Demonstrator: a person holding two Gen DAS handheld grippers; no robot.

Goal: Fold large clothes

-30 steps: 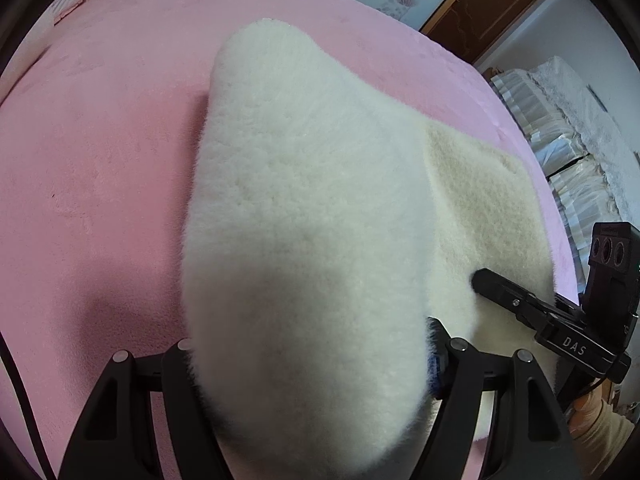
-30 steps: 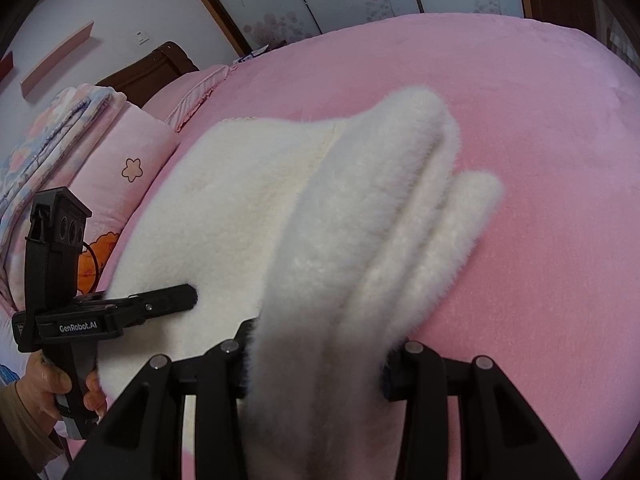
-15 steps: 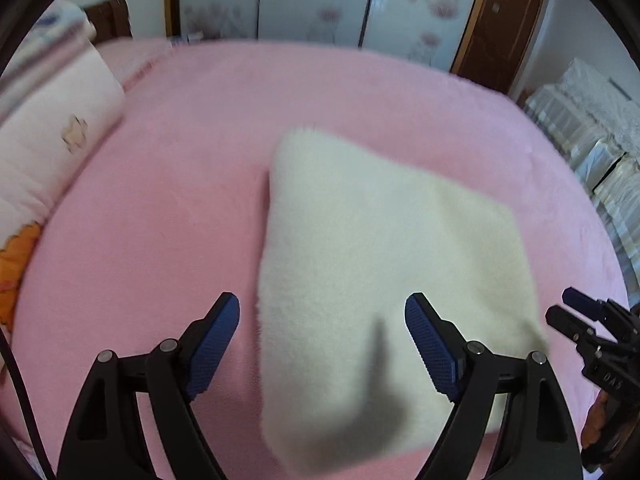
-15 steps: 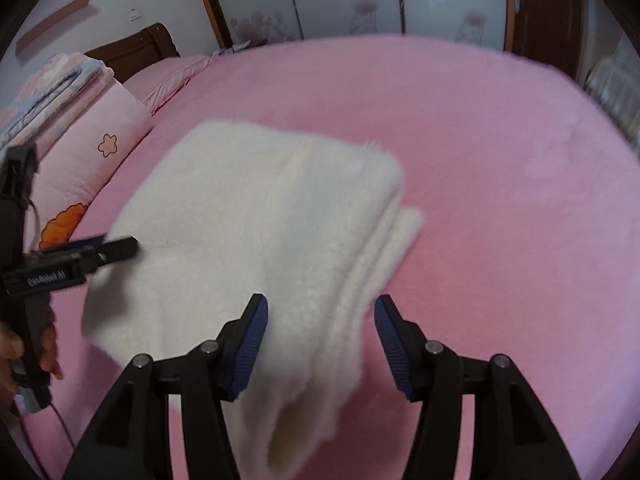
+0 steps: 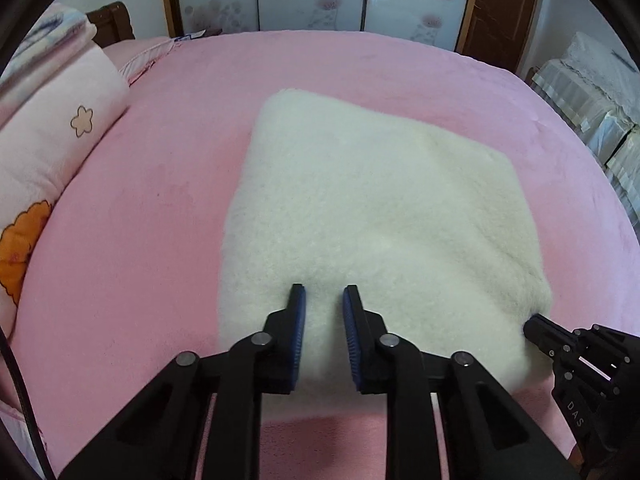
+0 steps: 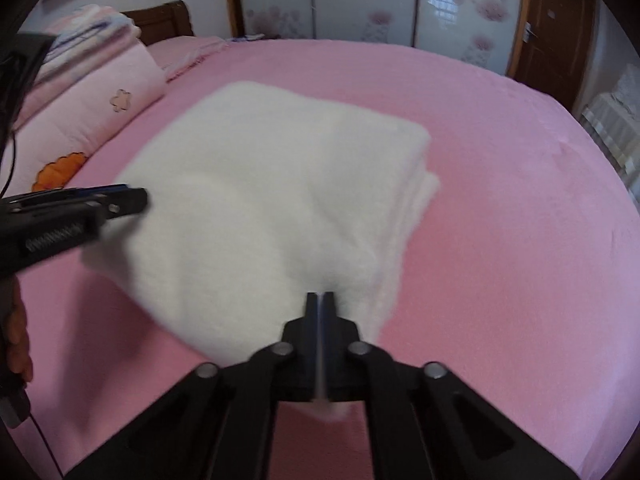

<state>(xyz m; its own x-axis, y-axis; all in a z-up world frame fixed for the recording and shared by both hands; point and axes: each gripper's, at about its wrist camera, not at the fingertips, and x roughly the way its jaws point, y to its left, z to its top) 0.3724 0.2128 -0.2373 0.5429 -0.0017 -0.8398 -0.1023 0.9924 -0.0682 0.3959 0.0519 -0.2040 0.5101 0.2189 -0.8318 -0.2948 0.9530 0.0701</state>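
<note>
Garment: your folded white fleece garment (image 5: 372, 216) lies flat on the pink bed (image 5: 140, 208), filling the middle of both views.
Left gripper (image 5: 323, 300): your jaws have just been closing and now stand narrowly apart; the blue pads (image 5: 298, 332) hang over the garment's near edge at 6 o'clock, with nothing pinched between them.
Right gripper (image 6: 320, 300): your jaws have just been closing and are now pressed together, tips over the garment's near corner at 6 o'clock; no cloth shows between them.
Left view only: the garment's top reads as one smooth sheet, and your right gripper's tip sits by its corner at 4 o'clock.
Right view only: stacked layers show along the garment's edge at 3 o'clock; your left gripper comes in from 9 o'clock, with part of your hand (image 6: 16, 336) at 8 o'clock.
Bedding: a pink pillow (image 5: 48, 152) with a flower print sits at 9 o'clock, well apart from the garment.
</note>
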